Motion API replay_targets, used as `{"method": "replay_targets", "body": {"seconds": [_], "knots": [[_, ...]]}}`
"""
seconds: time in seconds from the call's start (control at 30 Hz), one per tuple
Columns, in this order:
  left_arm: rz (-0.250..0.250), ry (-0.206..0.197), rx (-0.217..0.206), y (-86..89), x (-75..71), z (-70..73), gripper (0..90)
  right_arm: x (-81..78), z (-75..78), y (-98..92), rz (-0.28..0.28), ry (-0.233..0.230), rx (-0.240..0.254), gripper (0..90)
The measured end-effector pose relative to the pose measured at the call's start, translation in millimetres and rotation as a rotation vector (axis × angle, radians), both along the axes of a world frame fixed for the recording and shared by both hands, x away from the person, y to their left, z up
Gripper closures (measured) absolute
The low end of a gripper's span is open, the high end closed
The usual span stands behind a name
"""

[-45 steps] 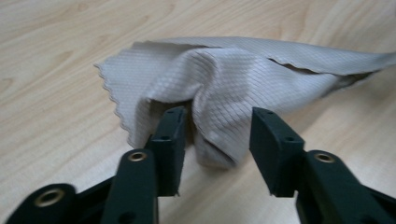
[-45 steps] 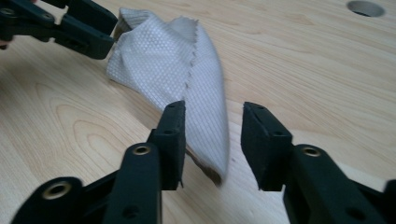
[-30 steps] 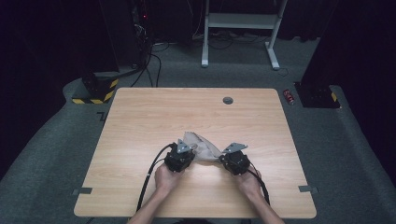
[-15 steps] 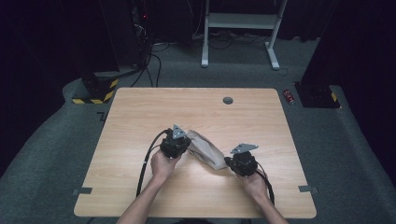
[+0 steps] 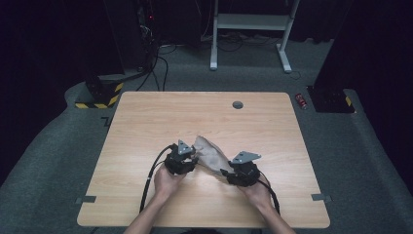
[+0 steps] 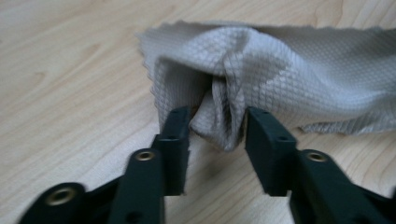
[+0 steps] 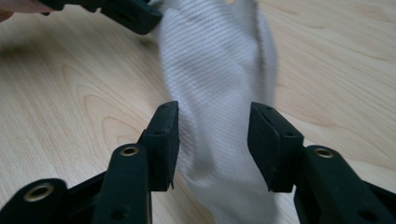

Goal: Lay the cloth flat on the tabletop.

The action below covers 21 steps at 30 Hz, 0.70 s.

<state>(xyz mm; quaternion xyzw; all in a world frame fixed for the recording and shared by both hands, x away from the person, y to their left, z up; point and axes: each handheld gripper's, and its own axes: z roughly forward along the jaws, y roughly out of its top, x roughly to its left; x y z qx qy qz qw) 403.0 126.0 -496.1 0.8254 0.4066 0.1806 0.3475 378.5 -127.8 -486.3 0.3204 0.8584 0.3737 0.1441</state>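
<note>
Both hand-held grippers, left (image 5: 181,161) and right (image 5: 242,170), are held low at lower centre, jaws just parted.

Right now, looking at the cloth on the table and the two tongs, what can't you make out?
- High view: the ends of the cloth lie under the left tongs and right tongs, so their jaws are hidden.
- Right gripper view: the cloth's near end is cut off by the bottom edge and blurred.
- Left gripper view: the cloth runs off the right edge.
- High view: the small red item on the floor is too small to identify.
</note>
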Motion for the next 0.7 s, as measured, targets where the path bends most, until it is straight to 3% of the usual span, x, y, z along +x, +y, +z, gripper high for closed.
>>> {"method": "replay_targets", "body": {"seconds": [0.07, 0.13, 0.2, 0.23, 0.3, 0.33, 0.4, 0.5, 0.6, 0.63, 0.67, 0.7], "knots": [[-0.008, 0.006, 0.000, 0.0, 1.2, -1.4, 65.6, 0.4, -2.3, 4.7, 0.013, 0.000, -0.011, 52.5], [-0.029, 0.008, -0.012, -2.0, 4.3, -0.3, 80.1, 1.8, -9.7, 17.9, 0.031, -0.004, -0.062, 54.9], [-0.036, 0.005, -0.018, -3.4, 6.2, 2.0, 83.7, 3.6, -12.7, 20.5, 0.031, -0.001, -0.080, 57.8], [-0.051, 0.001, -0.009, -6.7, 10.8, 7.1, 86.1, 8.6, -17.9, 21.7, 0.023, 0.018, -0.101, 74.5], [-0.060, -0.011, -0.001, -8.7, 13.2, 10.9, 86.6, 10.5, -18.3, 19.6, 0.017, 0.022, -0.099, 86.0], [-0.072, -0.033, 0.001, -13.7, 17.8, 20.2, 86.7, 10.8, -15.9, 16.7, 0.012, 0.025, -0.080, 88.5], [-0.080, -0.041, 0.003, -16.6, 20.7, 27.0, 86.8, 10.5, -13.5, 14.7, 0.007, 0.025, -0.067, 88.8], [-0.090, -0.090, 0.016, -25.2, 27.6, 41.9, 86.5, 6.0, 0.5, 1.3, -0.006, 0.012, 0.003, 88.9], [-0.087, -0.097, 0.049, -30.9, 32.8, 40.6, 83.4, 5.8, 2.9, -3.2, -0.013, 0.018, 0.023, 88.9], [-0.055, -0.078, 0.078, -35.8, 36.8, 32.2, 79.0, 8.8, 1.7, -6.1, -0.030, 0.038, 0.030, 88.7], [-0.055, -0.078, 0.078, -35.8, 36.8, 32.2, 74.1, 8.8, 1.7, -6.1, -0.030, 0.038, 0.030, 88.7], [-0.049, -0.069, 0.083, -36.8, 35.7, 27.3, 69.2, 13.0, -4.9, -7.6, -0.043, 0.070, 0.021, 87.4]]}}
